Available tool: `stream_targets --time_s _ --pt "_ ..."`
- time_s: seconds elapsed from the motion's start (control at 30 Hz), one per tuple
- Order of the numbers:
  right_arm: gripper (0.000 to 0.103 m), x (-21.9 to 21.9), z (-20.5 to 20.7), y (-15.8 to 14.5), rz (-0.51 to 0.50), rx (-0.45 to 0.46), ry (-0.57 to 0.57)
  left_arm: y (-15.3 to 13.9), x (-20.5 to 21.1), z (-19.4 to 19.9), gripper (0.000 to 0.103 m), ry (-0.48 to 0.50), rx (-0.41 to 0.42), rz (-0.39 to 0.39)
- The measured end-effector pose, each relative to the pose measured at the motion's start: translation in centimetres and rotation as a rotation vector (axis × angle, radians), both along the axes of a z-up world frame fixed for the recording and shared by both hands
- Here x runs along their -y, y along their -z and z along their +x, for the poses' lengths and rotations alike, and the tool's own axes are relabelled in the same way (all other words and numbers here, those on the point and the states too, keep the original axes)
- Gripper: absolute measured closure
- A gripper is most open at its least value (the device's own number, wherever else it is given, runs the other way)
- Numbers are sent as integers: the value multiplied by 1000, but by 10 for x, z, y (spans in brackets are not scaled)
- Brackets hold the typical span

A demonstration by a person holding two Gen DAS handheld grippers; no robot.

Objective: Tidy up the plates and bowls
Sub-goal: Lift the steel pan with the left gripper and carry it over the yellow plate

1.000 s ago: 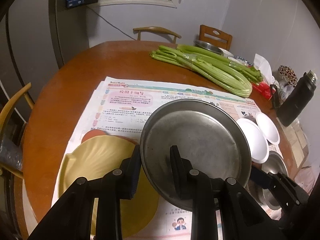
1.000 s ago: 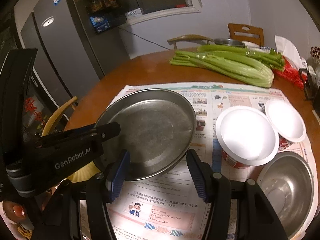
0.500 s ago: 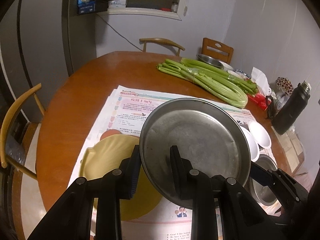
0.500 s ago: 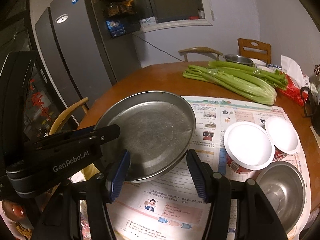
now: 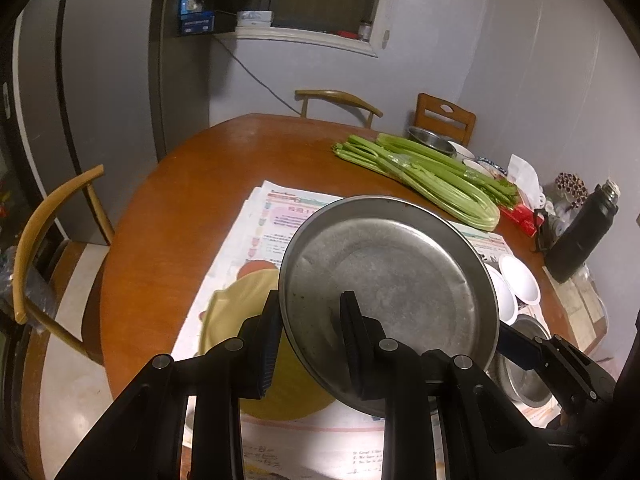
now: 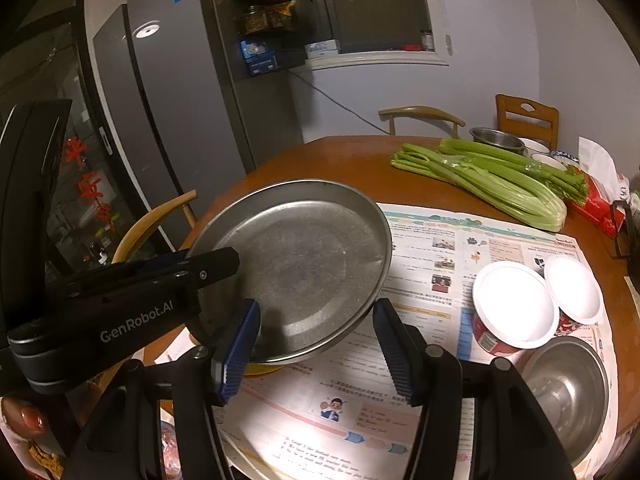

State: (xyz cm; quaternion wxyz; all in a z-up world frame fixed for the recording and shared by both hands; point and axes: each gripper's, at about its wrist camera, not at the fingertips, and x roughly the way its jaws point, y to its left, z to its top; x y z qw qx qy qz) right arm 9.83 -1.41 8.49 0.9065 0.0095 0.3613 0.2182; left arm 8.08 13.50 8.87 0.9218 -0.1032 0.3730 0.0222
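- Steel, dull and scuffed: the metal plate [image 5: 388, 280] is clamped at its near rim by the left gripper [image 5: 310, 320], one finger under the rim and one on the inner face, jaws narrowed right down onto it.
- Lifted clear of the newspaper [image 5: 276, 216], the plate sits tilted, its far edge toward 12 o'clock.
- In the right wrist view the right gripper [image 6: 316, 344] stands partly parted, and the plate's [image 6: 296, 268] near edge lies between its blue-padded fingers [image 6: 236, 356]; the pads do not press on it.
- A yellow plate [image 5: 236, 308] lies on the paper at 8 o'clock of the steel one, largely covered by it and by the gripper.
- Two white-lidded cups [image 6: 516, 308] stand touching at 3 o'clock in the right view, with a steel bowl [image 6: 568, 388] just beside them at 4 o'clock.
- Celery [image 6: 492, 184] lies at 1 o'clock.
- A fingertip [image 6: 34, 420] shows at 8 o'clock, cut off by the frame edge.
- Small dishes behind the celery are too hidden to make out.
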Motion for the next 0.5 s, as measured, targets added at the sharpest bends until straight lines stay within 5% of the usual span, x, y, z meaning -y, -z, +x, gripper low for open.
stream_targets --time_s 0.5 --pt "44 -27 14 21 -35 -39 -79 31 -29 -1 75 -48 -52 -37"
